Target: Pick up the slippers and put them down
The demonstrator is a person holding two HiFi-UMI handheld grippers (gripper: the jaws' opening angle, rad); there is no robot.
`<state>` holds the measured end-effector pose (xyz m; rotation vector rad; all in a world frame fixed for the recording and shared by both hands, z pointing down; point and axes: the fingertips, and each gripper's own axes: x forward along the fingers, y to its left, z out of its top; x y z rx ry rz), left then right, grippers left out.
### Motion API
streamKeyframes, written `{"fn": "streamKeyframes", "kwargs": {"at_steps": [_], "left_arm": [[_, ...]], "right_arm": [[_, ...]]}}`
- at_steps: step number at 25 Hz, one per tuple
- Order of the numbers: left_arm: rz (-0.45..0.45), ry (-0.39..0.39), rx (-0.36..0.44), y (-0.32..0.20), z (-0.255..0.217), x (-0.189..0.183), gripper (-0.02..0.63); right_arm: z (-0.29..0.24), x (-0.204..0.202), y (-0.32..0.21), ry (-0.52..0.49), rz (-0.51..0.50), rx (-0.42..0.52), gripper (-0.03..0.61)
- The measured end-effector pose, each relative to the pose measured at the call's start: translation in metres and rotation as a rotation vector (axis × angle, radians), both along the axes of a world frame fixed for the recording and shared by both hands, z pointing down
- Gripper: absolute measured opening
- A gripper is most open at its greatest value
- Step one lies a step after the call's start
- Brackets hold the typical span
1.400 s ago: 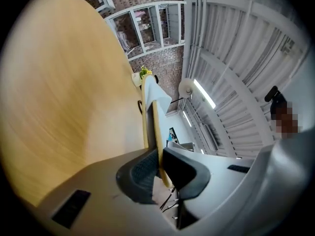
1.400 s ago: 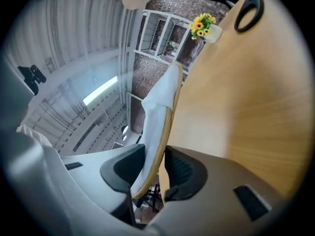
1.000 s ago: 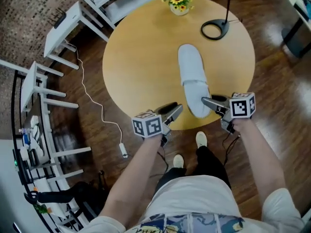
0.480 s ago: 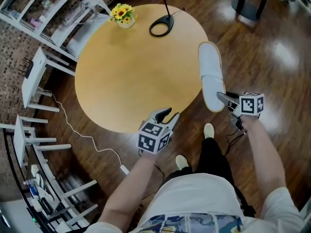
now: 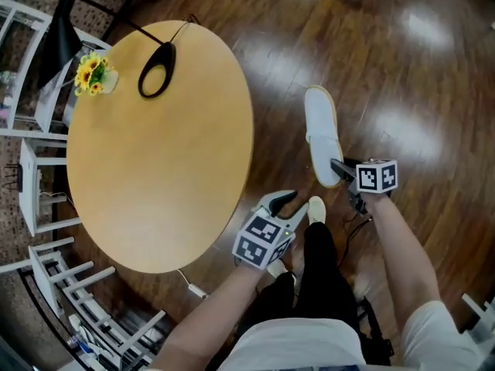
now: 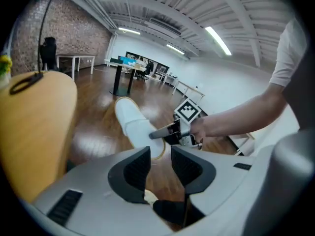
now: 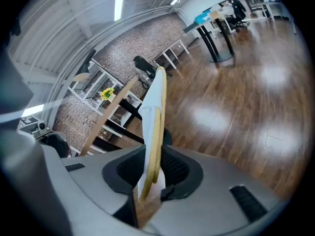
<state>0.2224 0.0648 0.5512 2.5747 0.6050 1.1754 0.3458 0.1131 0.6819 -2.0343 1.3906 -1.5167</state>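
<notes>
In the head view the round wooden worktop [image 5: 155,153] fills the left side, with a small pot of yellow flowers [image 5: 94,76] and a black ring-shaped lamp base [image 5: 157,69] near its far edge and white shelves [image 5: 31,176] beyond its left rim. One white slipper [image 5: 321,134] hangs off to the right of the worktop, clear of its edge and over the dark wood floor [image 5: 402,68], with its near end pinched in the right gripper [image 5: 340,168]. The left gripper [image 5: 288,207] is just off the worktop's near right edge, beside the person's pale shoe [image 5: 315,209], and carries nothing. In the left gripper view its fingers [image 6: 138,166] stand a little apart with only floor and a bit of shoe showing in the gap; past them, right of the worktop [image 6: 34,117], the slipper [image 6: 133,124] is in the air with its tan-edged sole side partly visible, and the right gripper [image 6: 162,133] grips it below its marker cube [image 6: 188,111]. In the right gripper view the slipper [image 7: 153,117] stands edge-on and upright, its end clamped between the two fingers [image 7: 174,168], which press on both of its sides; the worktop [image 7: 110,112] shows as a slanted wooden edge to the left of it, with the flowers [image 7: 107,93] above that edge and glossy floor [image 7: 236,107] to the right
</notes>
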Motion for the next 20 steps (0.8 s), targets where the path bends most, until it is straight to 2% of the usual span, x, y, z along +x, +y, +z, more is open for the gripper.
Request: {"fn": "streamKeyframes", "kwargs": {"at_steps": [2,5,8,12,16,20], "left_arm": [[0.001,-0.035,-0.053,0.027,0.058,0.04,0.13],[-0.022,-0.132,-0.042,0.043,0.177,0.083,0.13],[-0.065,-0.213,-0.021,0.037,0.289,0.111,0.13],[-0.119,-0.293,-0.011,0.019,0.414,0.135,0.13],[-0.175,-0.34,0.0,0.002,0.511,0.159,0.13],[-0.18,-0.355,-0.004,0.003,0.572,0.178,0.13]], "right_arm": [[0.066,0.031,0.017,-0.043,0.029,-0.025,0.1],[0.191,0.067,0.037,-0.119,0.081,-0.052,0.101],[0.314,0.09,0.048,-0.181,0.108,-0.074,0.101],[0.454,0.113,0.053,-0.231,0.132,-0.104,0.101],[0.553,0.134,0.054,-0.244,0.155,-0.113,0.101],[0.607,0.148,0.052,-0.286,0.194,-0.044,0.101]]}}
